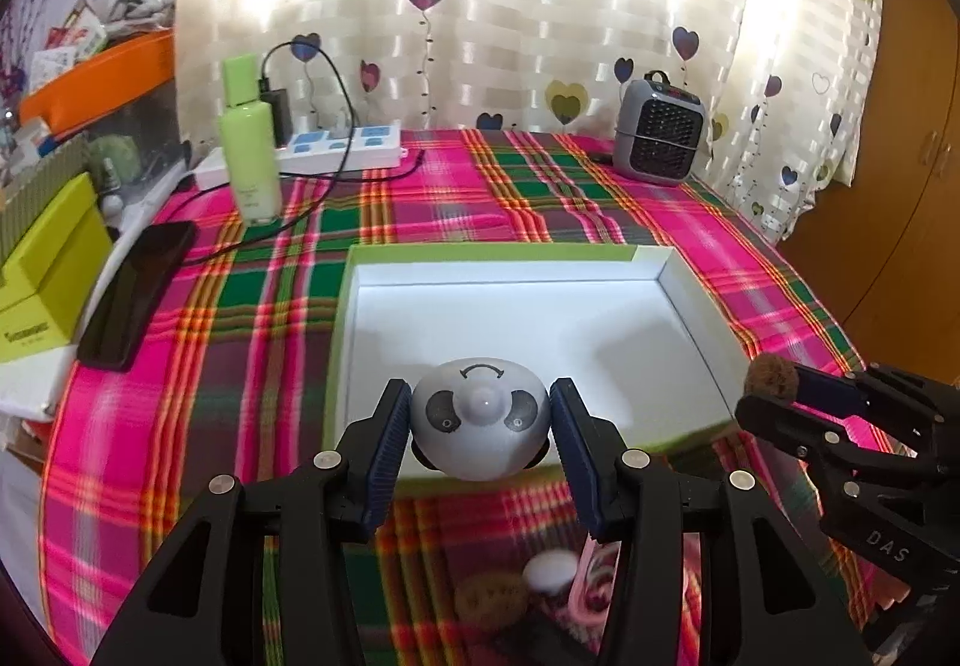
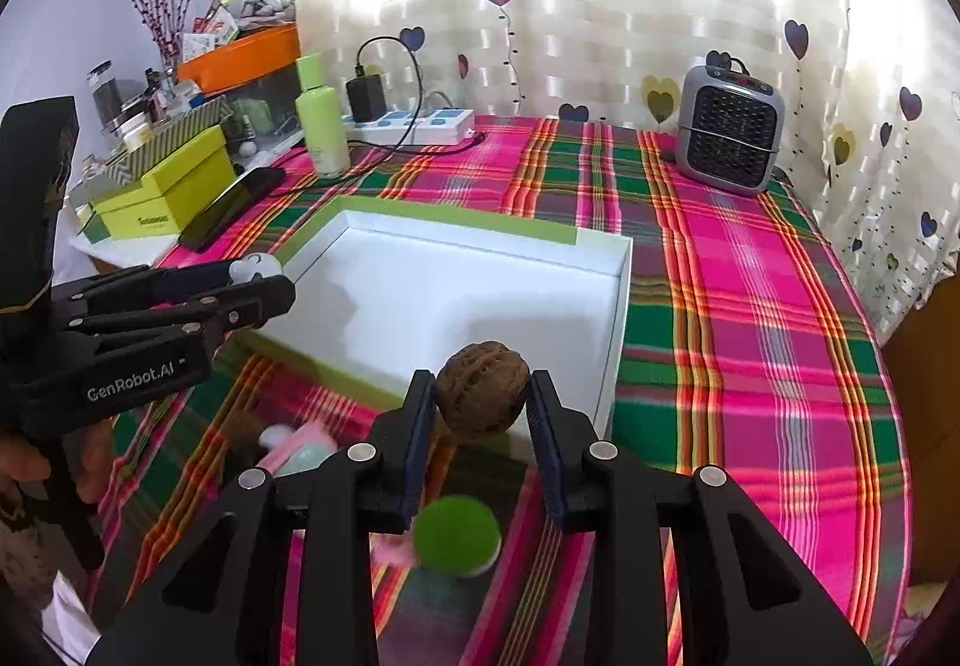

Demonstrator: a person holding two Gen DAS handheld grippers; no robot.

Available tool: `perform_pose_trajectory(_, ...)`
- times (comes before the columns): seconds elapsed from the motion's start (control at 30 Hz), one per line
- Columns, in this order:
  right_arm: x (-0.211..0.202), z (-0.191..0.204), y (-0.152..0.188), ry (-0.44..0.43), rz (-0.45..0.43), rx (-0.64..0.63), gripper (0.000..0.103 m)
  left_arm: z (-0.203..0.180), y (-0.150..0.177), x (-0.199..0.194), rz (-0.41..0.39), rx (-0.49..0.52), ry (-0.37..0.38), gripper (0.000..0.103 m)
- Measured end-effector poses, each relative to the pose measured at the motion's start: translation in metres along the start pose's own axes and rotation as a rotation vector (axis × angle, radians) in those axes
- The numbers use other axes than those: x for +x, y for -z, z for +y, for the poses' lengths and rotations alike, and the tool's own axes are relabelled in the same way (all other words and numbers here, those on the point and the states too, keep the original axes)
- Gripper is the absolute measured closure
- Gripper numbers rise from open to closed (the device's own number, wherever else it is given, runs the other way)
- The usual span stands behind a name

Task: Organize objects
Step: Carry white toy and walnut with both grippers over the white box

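Left tongs (image 1: 480,420) clenched on a grey panda-faced ball (image 1: 480,417), pads pressed on both its sides, held above the near rim of the white open box (image 1: 510,318)

Right tongs (image 2: 480,396) clenched on a brown walnut (image 2: 482,395), held over the near right corner of that same box, whose inside looks bare from both views

Box resting flat on the plaid-covered worktop (image 2: 750,306), green-edged along its far wall

Below the left tongs, blurred on the cloth: a second brownish nut (image 1: 491,600), a white cap-like thing (image 1: 549,570) and something pink (image 1: 591,588) just beside it

Below the right tongs, a green round lid (image 2: 459,534) on the cloth

Farther back: green bottle (image 1: 249,156) upright beside a white power strip (image 1: 342,147), dark phone (image 1: 135,294) at the left edge, small grey heater (image 1: 657,132) near the heart-print curtain (image 1: 480,6)
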State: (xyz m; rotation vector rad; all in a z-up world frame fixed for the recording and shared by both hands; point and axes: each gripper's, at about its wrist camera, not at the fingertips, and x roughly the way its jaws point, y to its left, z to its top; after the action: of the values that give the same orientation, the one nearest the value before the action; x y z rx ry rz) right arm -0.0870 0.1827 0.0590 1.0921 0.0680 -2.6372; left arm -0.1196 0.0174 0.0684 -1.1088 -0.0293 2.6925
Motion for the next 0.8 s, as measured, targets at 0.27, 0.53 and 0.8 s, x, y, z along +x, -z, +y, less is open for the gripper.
perform_pose_trajectory(0.27, 0.029, -0.013, -0.026, 0.033, 0.017, -0.012, 0.071, -0.005, -0.023, 0.034, 0.028, 0.019, 0.006, 0.057)
perform_pose_trajectory(0.53, 0.068, -0.029, -0.045, 0.045, 0.078, 0.004, 0.071, -0.006, -0.041, 0.073, 0.086, 0.014, 0.025, 0.057)
perform_pose_trajectory(0.8, 0.091, -0.034, -0.052, 0.045, 0.111, -0.012, 0.071, -0.006, -0.053, 0.103, 0.138, 0.007, 0.059, 0.056)
